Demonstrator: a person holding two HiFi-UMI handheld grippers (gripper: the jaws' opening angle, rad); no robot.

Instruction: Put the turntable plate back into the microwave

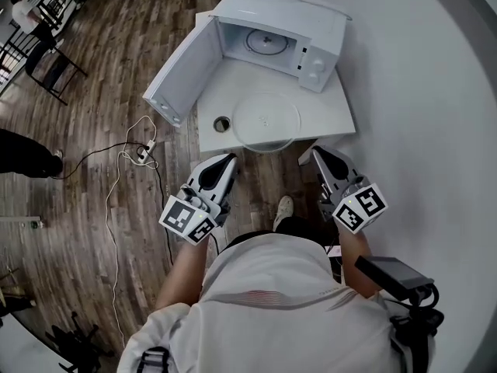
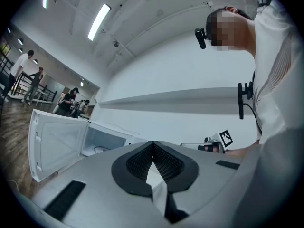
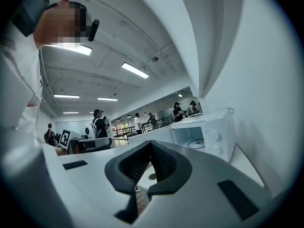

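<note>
Hanging level at the near edge of the table, the left gripper (image 1: 229,160) and the right gripper (image 1: 309,155) both have their jaws pressed together with nothing between them. Each gripper view shows the ribbed pads meeting at the tip. Neither gripper touches anything.

Just ahead of the two tips lies the turntable plate (image 1: 266,120), flat on the white table (image 1: 330,111) and roughly midway between the grippers. Its near rim sits at or just past the table's front edge; I cannot tell which. A small dark round thing (image 1: 222,123) sits just beside it on the left. Behind stands the microwave (image 1: 287,10) with its door (image 1: 177,72) swung wide to the left. The roller ring (image 1: 268,42) lies on the cavity floor, so the plate is not yet back inside.

The plate looks like clear glass — stiff, probably heavy for its thickness, slick under rubber pads, and likely to chip or shatter if dropped or knocked on the cavity wall. The rim is the only real place to take hold. The best grip would be at two opposite sides, one gripper on each, where the raised edge gives the pads something to bite. The jaws would have to open first. Carried level, it should slide in and settle centred on the ring.
</note>
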